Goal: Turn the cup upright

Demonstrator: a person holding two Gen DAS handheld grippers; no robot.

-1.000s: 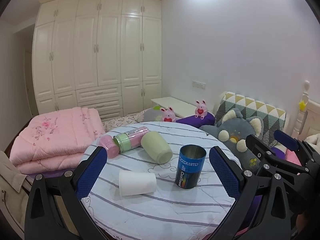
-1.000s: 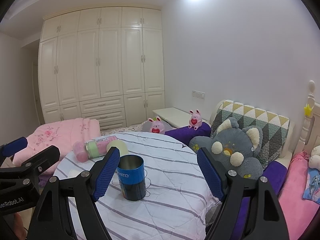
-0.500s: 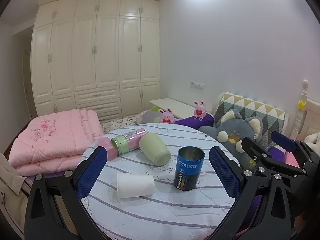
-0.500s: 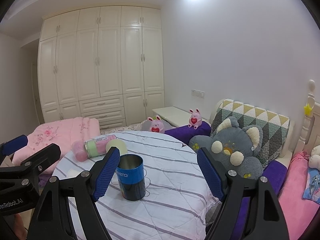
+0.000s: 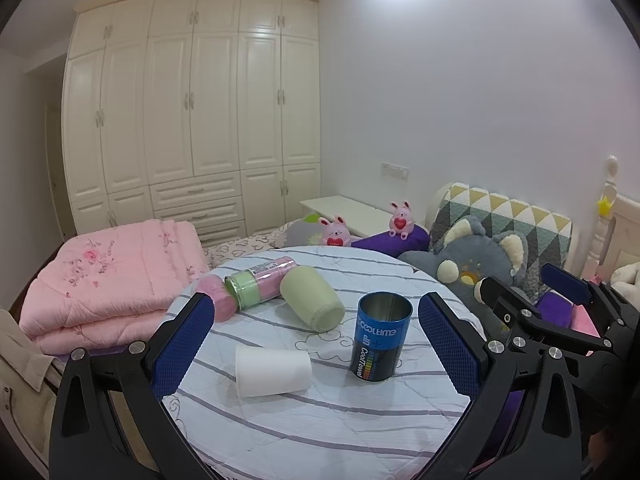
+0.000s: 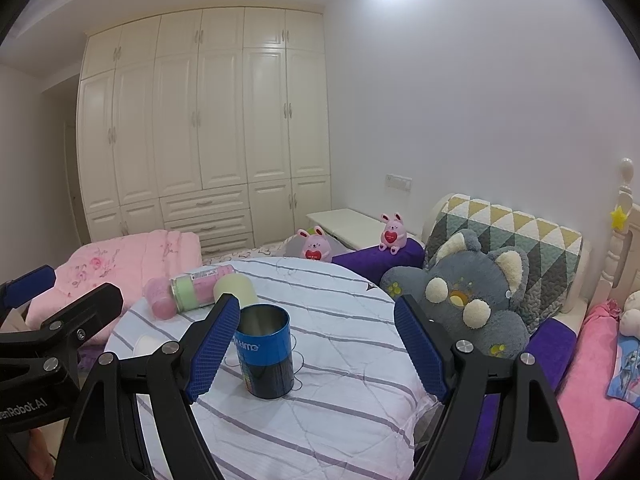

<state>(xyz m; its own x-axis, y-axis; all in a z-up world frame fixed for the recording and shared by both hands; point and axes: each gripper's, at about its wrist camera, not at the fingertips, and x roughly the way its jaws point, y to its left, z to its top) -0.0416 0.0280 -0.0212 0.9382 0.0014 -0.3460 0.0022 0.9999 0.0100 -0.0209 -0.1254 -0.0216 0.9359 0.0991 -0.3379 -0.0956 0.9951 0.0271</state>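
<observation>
Home bedroom, cream built-in wardrobe (image 5: 192, 112) far beyond the jaws, folded pink quilt (image 5: 108, 276) left, plush toys (image 6: 472, 304) on bed right

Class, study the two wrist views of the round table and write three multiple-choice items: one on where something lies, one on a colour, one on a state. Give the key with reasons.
1. Where does the white cup lie relative to the blue tin?
A. inside it
B. to its left in the left wrist view
C. behind it by the bunnies

2. What colour is the cup tipped over beside the pink-and-green bottle?
A. pale green
B. red
C. black

3. How do the left gripper and right gripper stand?
A. both open, holding nothing
B. left shut on the tin
C. right shut on a cup

Key: B, it lies on its side left of the tin; A, its body is pale green; A, wide gaps show between both pairs of fingers.
</observation>
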